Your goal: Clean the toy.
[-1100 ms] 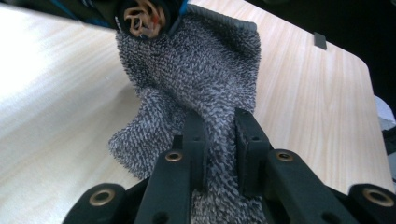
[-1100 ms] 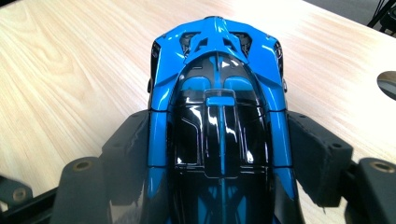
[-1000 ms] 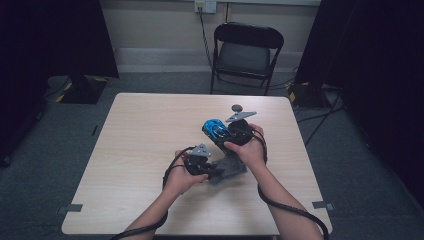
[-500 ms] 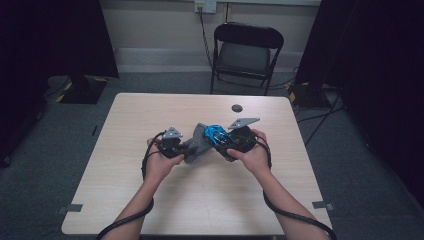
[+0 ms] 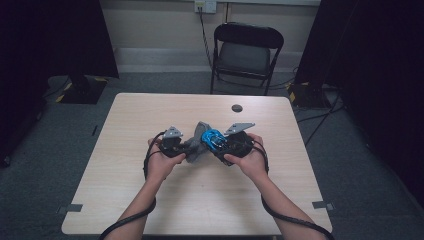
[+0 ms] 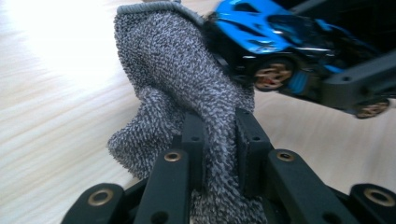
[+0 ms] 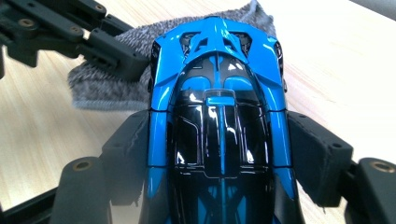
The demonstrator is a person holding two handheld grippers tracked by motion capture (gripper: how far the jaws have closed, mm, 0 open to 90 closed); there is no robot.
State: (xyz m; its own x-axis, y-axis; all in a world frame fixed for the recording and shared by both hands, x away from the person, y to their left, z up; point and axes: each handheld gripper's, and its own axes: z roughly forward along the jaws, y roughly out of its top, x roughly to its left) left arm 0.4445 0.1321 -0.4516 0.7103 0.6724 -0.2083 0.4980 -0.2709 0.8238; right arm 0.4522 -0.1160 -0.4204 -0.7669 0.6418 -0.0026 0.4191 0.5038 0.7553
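Observation:
A blue and black toy car (image 5: 213,138) (image 7: 219,116) is clamped across its sides by my right gripper (image 5: 220,142) (image 7: 219,154), held above the table. My left gripper (image 5: 186,147) (image 6: 220,140) is shut on a grey knitted cloth (image 5: 196,145) (image 6: 177,79). The cloth presses against the car's front end (image 6: 275,42). In the right gripper view the cloth (image 7: 107,84) lies behind the car's nose, with the left gripper's jaws coming in from the upper left.
The light wooden table (image 5: 150,195) carries a small dark round object (image 5: 237,108) near its far edge. A black folding chair (image 5: 245,50) stands behind the table. Dark curtains hang on both sides.
The left hand has moved up and to the left with the cloth, from below the car to its front end. The right hand lowered the car slightly toward the table's middle.

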